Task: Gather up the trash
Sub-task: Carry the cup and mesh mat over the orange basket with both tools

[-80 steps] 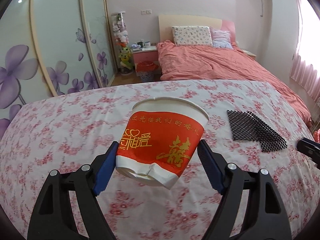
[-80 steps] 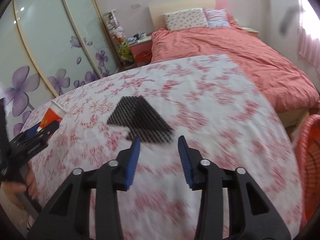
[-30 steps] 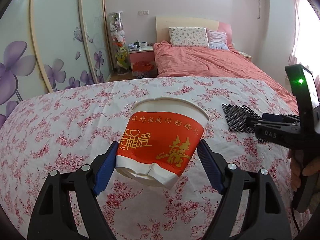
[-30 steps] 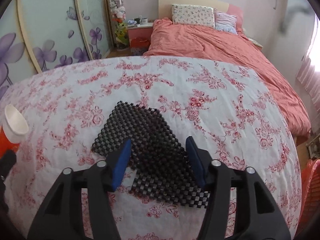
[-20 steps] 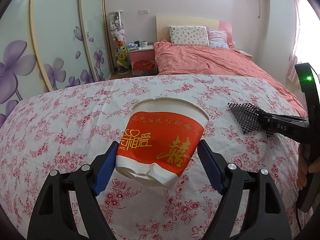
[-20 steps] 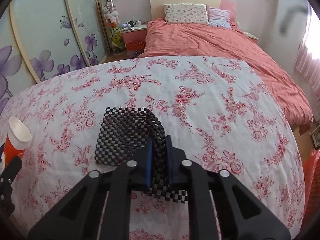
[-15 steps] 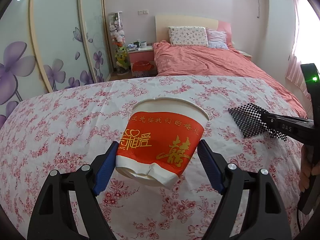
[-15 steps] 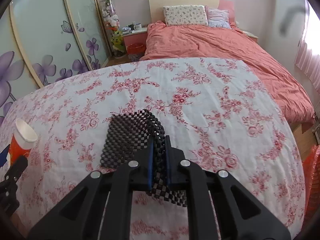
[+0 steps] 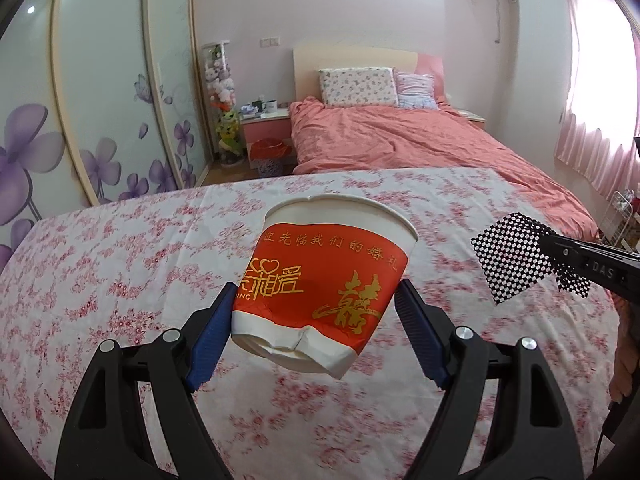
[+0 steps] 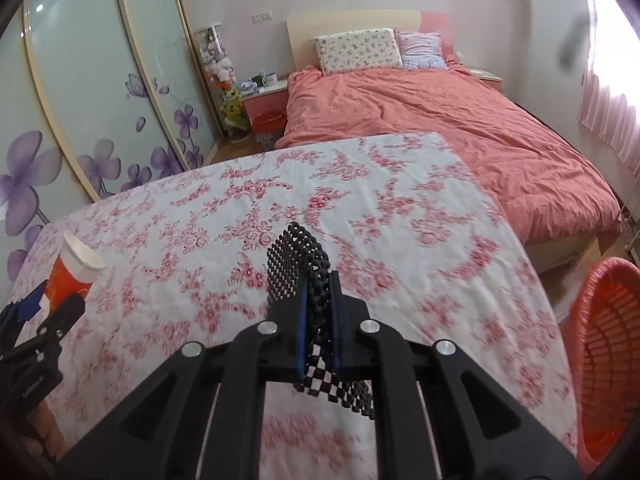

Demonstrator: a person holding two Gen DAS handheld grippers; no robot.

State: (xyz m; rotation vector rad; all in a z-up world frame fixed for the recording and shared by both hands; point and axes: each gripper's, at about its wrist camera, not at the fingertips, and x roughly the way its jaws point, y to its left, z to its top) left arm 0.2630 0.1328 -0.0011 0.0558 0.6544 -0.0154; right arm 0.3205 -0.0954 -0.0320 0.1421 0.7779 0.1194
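Both claws are loaded. Left gripper (image 9: 316, 326) holds a red-and-white paper cup (image 9: 324, 284) crosswise between its blue pads (image 9: 210, 346), jaws spread wide around the cup's lower half; the cup tilts, its mouth up and away from the camera, its crumpled white base nearest the lens. It hangs clear above the floral tablecloth (image 9: 120, 280).

Right gripper (image 10: 318, 328) is pinched nearly closed on a black mesh mat (image 10: 296, 264). The mat is folded between the pads, one end standing up past the fingertips, the other drooping below them, all of it lifted off the cloth. From the left wrist view the same mat (image 9: 508, 256) juts from the right claw at the picture's right edge.

An orange basket (image 10: 608, 344) stands beside the table, low at the right. A bed with a pink cover (image 10: 440, 120) lies beyond.
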